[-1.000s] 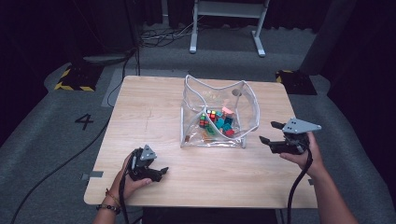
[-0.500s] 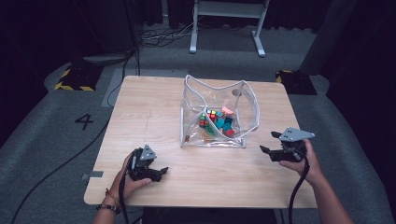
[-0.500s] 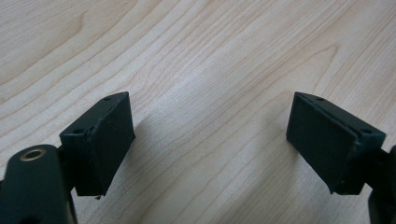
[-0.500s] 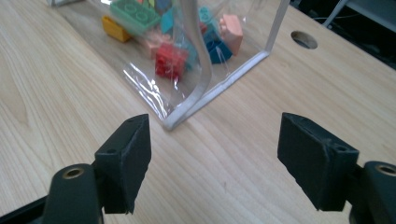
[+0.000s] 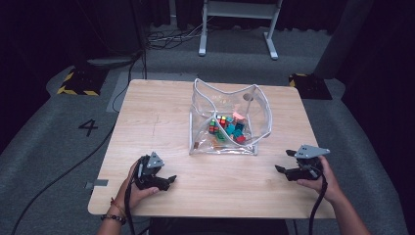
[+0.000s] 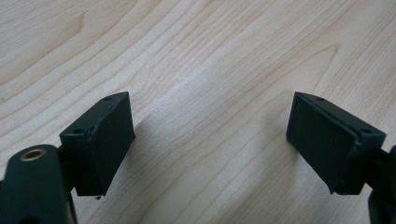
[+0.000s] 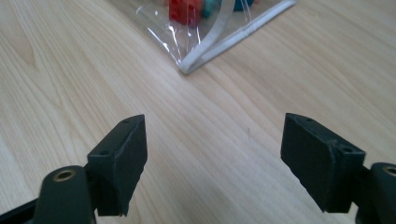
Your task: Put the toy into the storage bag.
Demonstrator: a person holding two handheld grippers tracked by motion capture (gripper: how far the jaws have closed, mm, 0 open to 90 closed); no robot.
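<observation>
Both the left gripper [image 5: 169, 178] and right gripper [image 5: 286, 161] gape empty near the table's [image 5: 161, 117] front edge, flanking the clear bag [image 5: 254, 110] of cubes [image 5: 226, 128].

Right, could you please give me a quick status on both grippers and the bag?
Left gripper open, empty. Right gripper empty, jaws just opening. Clear bag of cubes mid-table, untouched. Nothing in the way.

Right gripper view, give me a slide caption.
Open right gripper low over the wooden table, facing the clear bag corner.
</observation>
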